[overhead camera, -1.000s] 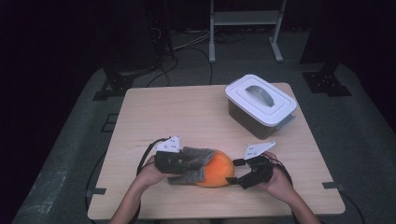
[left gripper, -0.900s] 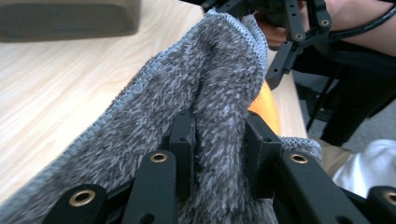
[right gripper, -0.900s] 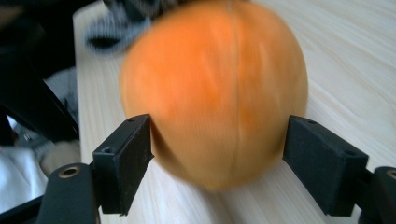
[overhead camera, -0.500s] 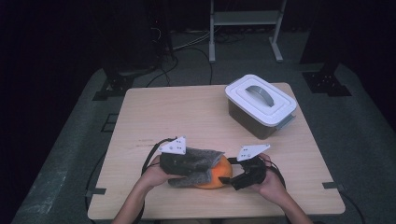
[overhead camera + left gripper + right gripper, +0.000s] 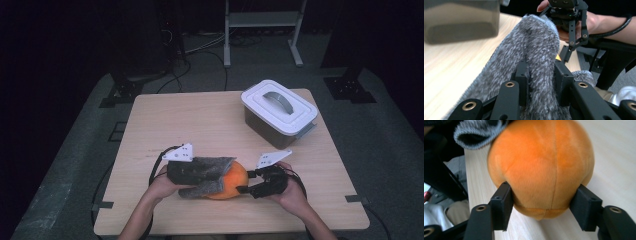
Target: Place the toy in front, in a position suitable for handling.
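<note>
While the left gripper has its jaws clenched on a fold of the grey fuzzy cloth, the right gripper has just been closing its jaws around the orange plush ball; in the right gripper view both pads lie against the ball's flanks. This ball sits on the surface well nearer the person than the lidded white container, with the cloth draped over the side away from the right gripper.
</note>
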`<state>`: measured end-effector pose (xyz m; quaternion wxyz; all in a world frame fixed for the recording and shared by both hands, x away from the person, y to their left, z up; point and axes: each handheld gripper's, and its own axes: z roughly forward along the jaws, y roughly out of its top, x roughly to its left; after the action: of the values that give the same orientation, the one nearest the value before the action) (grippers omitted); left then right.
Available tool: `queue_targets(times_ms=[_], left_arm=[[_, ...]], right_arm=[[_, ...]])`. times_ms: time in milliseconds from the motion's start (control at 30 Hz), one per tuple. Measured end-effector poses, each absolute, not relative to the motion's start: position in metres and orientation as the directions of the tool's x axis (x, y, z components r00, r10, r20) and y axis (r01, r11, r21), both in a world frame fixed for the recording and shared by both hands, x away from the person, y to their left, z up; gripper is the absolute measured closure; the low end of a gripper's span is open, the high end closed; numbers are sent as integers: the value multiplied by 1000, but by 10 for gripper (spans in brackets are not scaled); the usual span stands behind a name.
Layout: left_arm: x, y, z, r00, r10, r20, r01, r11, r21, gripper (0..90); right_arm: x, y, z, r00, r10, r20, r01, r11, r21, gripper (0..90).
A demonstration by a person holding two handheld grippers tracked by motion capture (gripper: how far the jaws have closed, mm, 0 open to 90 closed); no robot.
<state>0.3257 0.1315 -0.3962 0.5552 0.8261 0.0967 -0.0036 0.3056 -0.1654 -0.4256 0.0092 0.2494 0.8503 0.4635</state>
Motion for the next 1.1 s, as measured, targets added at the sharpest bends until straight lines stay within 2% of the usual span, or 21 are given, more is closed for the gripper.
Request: queue_targets(times_ms=[133, 200, 300, 400, 533, 667, 900, 1100], left_arm=[[318, 121, -389, 989, 120, -90, 128, -366, 922, 697], [317, 117, -391, 989, 129, -71, 119, -410, 905, 698], [321, 120, -398, 986, 137, -95, 144, -415, 898, 701], [320, 119, -394, 985, 148, -93, 147, -411, 900, 700], [317, 115, -391, 988, 116, -105, 142, -383, 913, 700], [322, 122, -394, 984, 138, -113, 157, -377, 913, 705], [335, 145, -409, 963, 229, -139, 221, -383, 897, 705], [327, 130, -404, 979, 152, -135, 182, -356, 917, 705]], right_arm=[[300, -168, -411, -877, 450, 171, 377, 421, 825, 390], [298, -166, -412, -879, 452, 150, 365, 437, 822, 380], [299, -164, -417, -878, 457, 139, 362, 446, 818, 325], [299, -161, -417, -872, 466, 150, 370, 426, 826, 324], [296, -154, -418, -880, 458, 128, 348, 437, 830, 338], [297, -155, -420, -886, 449, 121, 341, 453, 824, 362], [299, -164, -426, -888, 441, 130, 350, 464, 814, 364], [303, -166, -426, -886, 446, 128, 348, 454, 820, 362]])
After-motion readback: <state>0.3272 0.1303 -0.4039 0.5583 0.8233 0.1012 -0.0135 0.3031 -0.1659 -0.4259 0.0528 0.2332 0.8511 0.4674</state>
